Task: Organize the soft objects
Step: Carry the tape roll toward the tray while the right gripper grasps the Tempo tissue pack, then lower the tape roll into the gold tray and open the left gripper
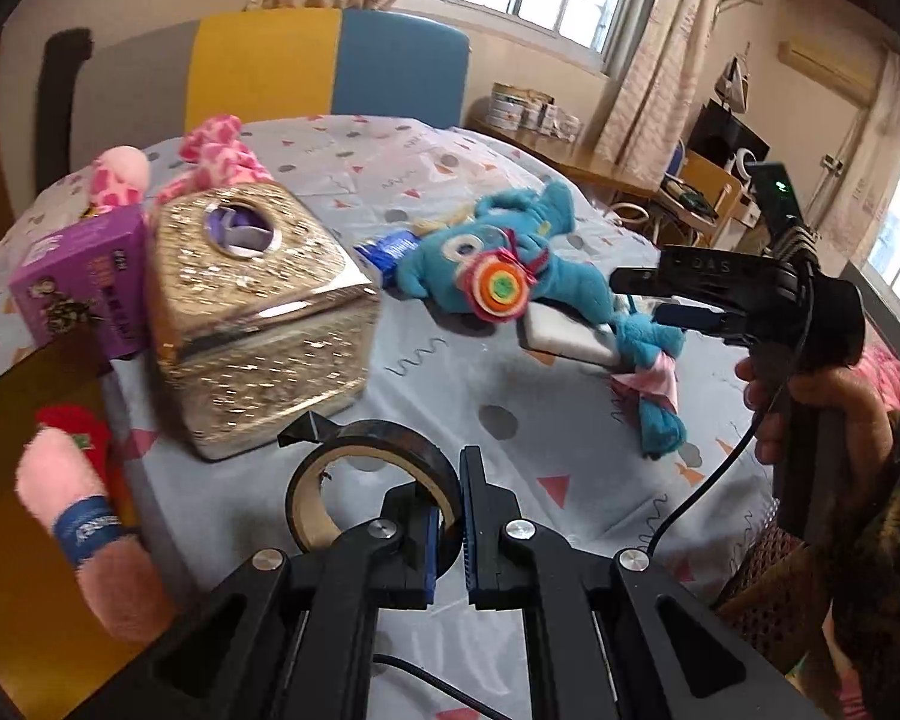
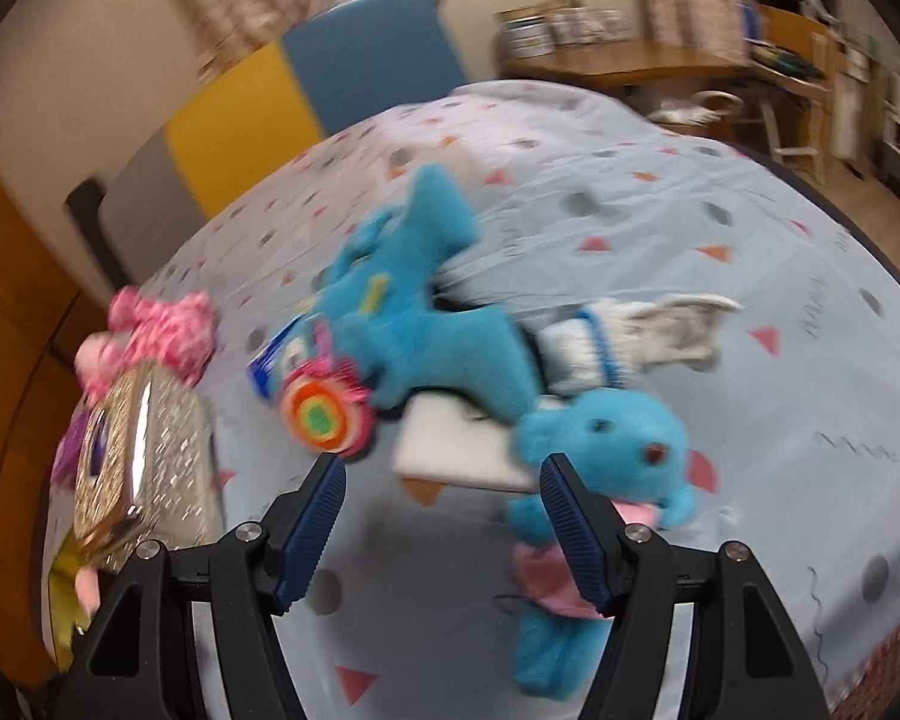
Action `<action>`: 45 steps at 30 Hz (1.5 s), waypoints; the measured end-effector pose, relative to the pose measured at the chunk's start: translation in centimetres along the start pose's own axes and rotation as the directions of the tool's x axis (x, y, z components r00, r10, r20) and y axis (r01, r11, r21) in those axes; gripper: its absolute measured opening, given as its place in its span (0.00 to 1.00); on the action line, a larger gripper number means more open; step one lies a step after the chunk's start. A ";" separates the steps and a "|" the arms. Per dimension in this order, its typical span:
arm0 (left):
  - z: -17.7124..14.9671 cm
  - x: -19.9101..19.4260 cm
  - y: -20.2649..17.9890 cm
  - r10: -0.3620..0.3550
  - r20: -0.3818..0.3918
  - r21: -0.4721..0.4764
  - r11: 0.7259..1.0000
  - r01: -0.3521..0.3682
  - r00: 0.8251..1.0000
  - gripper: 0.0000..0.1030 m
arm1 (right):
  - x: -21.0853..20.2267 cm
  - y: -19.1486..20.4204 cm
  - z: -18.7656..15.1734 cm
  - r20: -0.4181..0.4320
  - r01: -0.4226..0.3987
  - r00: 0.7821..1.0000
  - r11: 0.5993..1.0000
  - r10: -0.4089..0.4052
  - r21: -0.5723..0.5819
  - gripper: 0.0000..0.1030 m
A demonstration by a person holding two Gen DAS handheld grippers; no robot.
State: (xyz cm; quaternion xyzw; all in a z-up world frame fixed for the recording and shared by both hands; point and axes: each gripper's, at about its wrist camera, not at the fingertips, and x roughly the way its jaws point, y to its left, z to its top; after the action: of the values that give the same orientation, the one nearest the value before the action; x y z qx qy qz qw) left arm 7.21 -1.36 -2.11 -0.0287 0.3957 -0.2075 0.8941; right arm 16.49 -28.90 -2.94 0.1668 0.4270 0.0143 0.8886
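My left gripper (image 1: pixel 450 516) is shut on a roll of dark tape (image 1: pixel 372 486), held just above the bed sheet. A big blue plush with a round felt lollipop (image 1: pixel 504 270) lies mid-bed; it also shows in the right wrist view (image 2: pixel 414 330). A small blue bear in a pink skirt (image 2: pixel 606 456) lies beside it, with a white sponge (image 2: pixel 456 438) between them. My right gripper (image 2: pixel 444 516) is open, empty, hovering just before the small bear; it shows in the left wrist view (image 1: pixel 660 294) at right. A pink plush (image 1: pixel 216 150) lies behind the gold box.
A gold tissue box (image 1: pixel 258 312) and a purple carton (image 1: pixel 84 282) stand at the left. A pink plush arm with a blue band (image 1: pixel 78 516) hangs at the bed's left edge. White gloves (image 2: pixel 630 330) lie past the plush. A desk (image 1: pixel 570 144) stands beyond the bed.
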 end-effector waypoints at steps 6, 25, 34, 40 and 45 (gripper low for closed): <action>0.0 -1.8 2.0 0.011 0.029 -0.041 0.999 -0.010 1.000 0.06 | 2.0 6.2 3.7 -0.032 -0.119 0.993 0.979 0.116 -0.166 0.66; -0.3 -4.2 7.4 -0.027 0.063 -0.192 0.981 0.039 0.998 0.06 | 20.6 15.5 10.3 -0.435 0.042 0.893 0.984 -0.114 -0.173 0.82; -1.0 -4.0 8.1 -0.044 0.050 -0.216 0.975 0.054 0.998 0.06 | 23.6 17.8 8.6 -0.454 0.092 0.860 0.947 -0.231 -0.308 0.77; -1.3 -4.7 8.4 -0.032 0.060 -0.220 0.975 0.044 0.998 0.06 | 21.6 17.9 6.5 -0.418 0.047 0.882 0.922 -0.219 -0.385 0.60; -1.9 -5.6 8.7 -0.013 0.068 -0.230 0.973 0.028 0.998 0.06 | 17.1 16.5 5.1 -0.373 -0.019 0.917 0.917 -0.144 -0.399 0.59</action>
State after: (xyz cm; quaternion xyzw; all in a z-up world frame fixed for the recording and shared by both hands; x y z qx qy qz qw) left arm 5.54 8.96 -1.36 -0.1433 0.3872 -0.1681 0.8951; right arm 33.22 -11.90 -7.77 -0.0361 0.5906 0.1043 0.7994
